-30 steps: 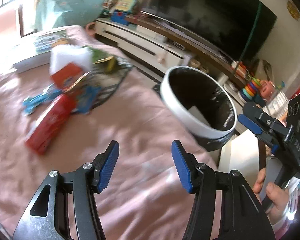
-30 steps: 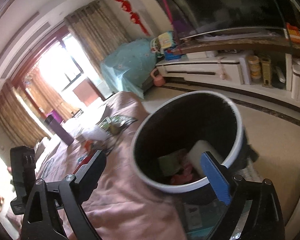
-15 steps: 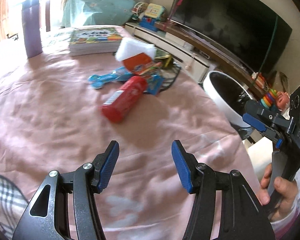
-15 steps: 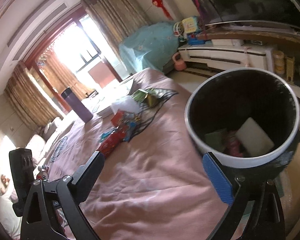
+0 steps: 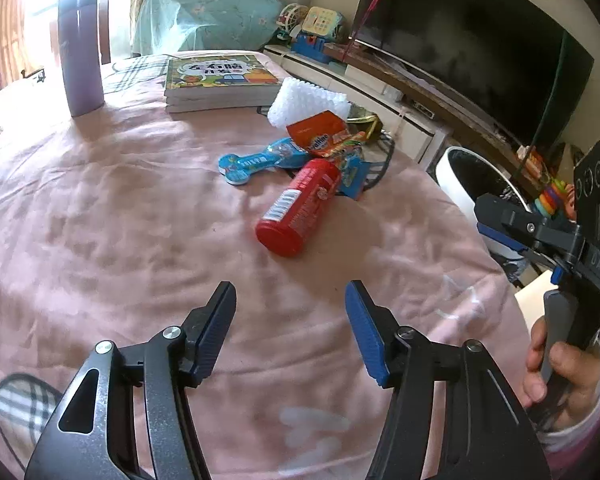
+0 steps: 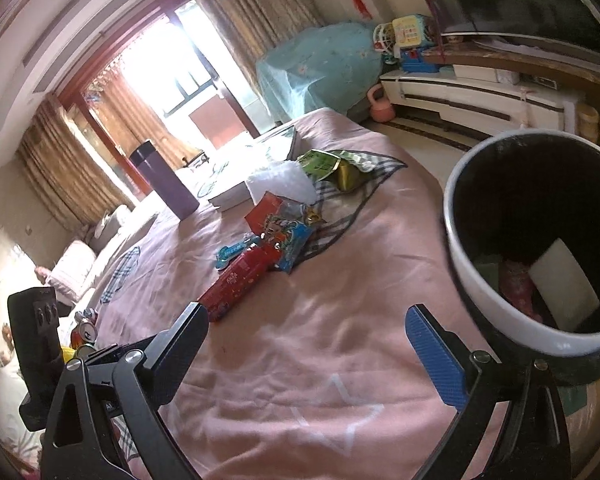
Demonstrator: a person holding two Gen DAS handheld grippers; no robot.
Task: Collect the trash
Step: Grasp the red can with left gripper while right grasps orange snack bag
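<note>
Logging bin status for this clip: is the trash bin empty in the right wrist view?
No, the trash bin already holds a white flat piece, a pink item and something green at its bottom.

Red canister (image 5: 298,208) on its side beside wrapper pile (image 5: 332,144); white-rimmed bin (image 6: 536,240) near.

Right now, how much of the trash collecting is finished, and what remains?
Done: some trash lies in the bin. In hand: nothing; the left gripper and the right gripper are open and empty. Left: the red canister, the wrappers and the white foam piece on the pink cloth.
</note>
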